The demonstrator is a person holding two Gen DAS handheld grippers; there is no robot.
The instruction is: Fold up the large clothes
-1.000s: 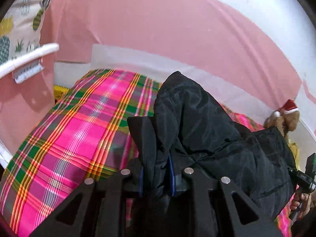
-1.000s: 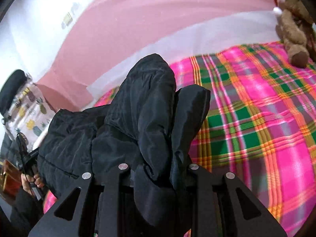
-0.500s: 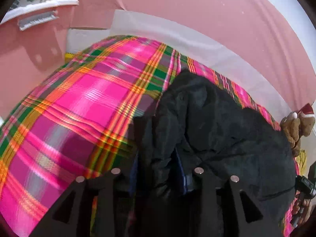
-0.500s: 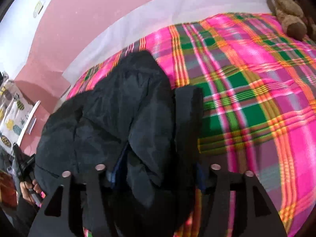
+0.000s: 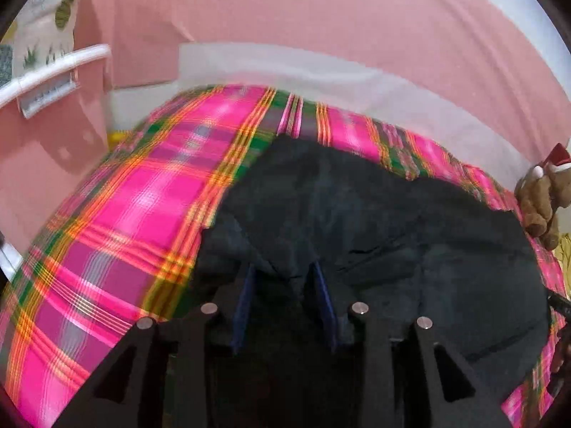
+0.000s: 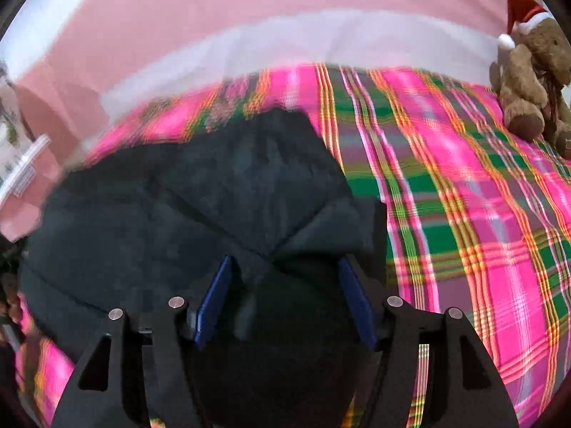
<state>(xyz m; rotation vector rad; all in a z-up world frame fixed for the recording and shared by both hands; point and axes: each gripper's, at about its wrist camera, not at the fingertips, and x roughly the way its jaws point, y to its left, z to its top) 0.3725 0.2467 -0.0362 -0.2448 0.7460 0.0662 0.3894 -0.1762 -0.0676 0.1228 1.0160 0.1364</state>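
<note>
A black padded jacket (image 5: 374,235) lies on a pink, green and orange plaid bed cover (image 5: 142,214). It also shows in the right wrist view (image 6: 200,192) on the same cover (image 6: 481,196). My left gripper (image 5: 285,271) has its blue pads apart, with jacket fabric lying loosely between them. My right gripper (image 6: 285,264) is open wide, and the jacket's edge lies between its blue pads. Both frames are blurred by motion.
A brown teddy bear with a red Santa hat (image 6: 531,78) sits at the bed's far right; it also shows in the left wrist view (image 5: 542,196). A pink wall (image 5: 321,18) and white strip run behind the bed. A white rail (image 5: 53,71) is at the left.
Both grippers lowered the jacket from held up in the air onto the bed. Both sets of jaws opened, the right one wider, and the fabric now lies flat.
</note>
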